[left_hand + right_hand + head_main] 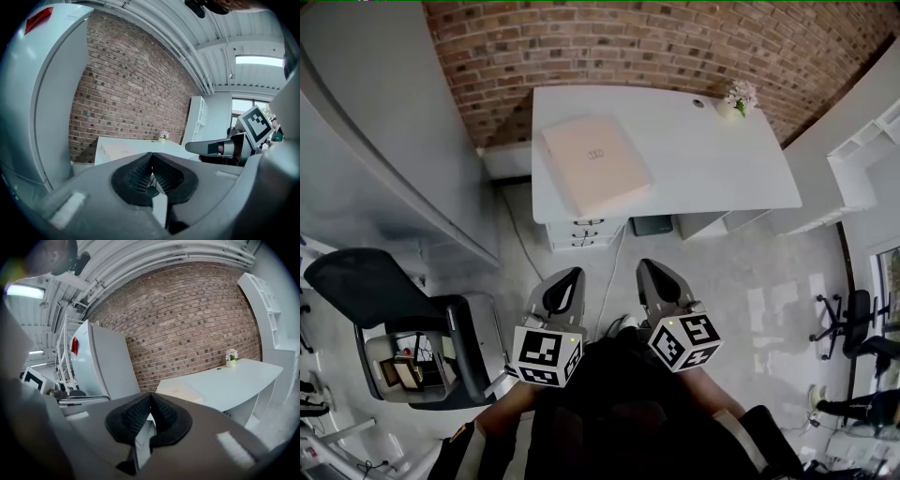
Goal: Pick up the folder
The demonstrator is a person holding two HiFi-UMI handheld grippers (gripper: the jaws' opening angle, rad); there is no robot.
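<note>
A pale pink folder (pixel 594 161) lies flat on the left part of a white desk (pixel 712 159) against the brick wall. It also shows in the left gripper view as the folder (pixel 123 151) and in the right gripper view as the folder (pixel 180 391). My left gripper (pixel 570 277) and right gripper (pixel 648 269) hang side by side over the floor, well short of the desk's near edge. Both are shut with nothing between the jaws, and both point toward the desk.
A small pot of flowers (pixel 739 97) stands at the desk's far right corner. A drawer unit (pixel 581 232) sits under the desk. A black office chair (pixel 389 309) with items on it stands at the left, beside a large white cabinet (pixel 375 141). White shelving (pixel 862 150) lines the right.
</note>
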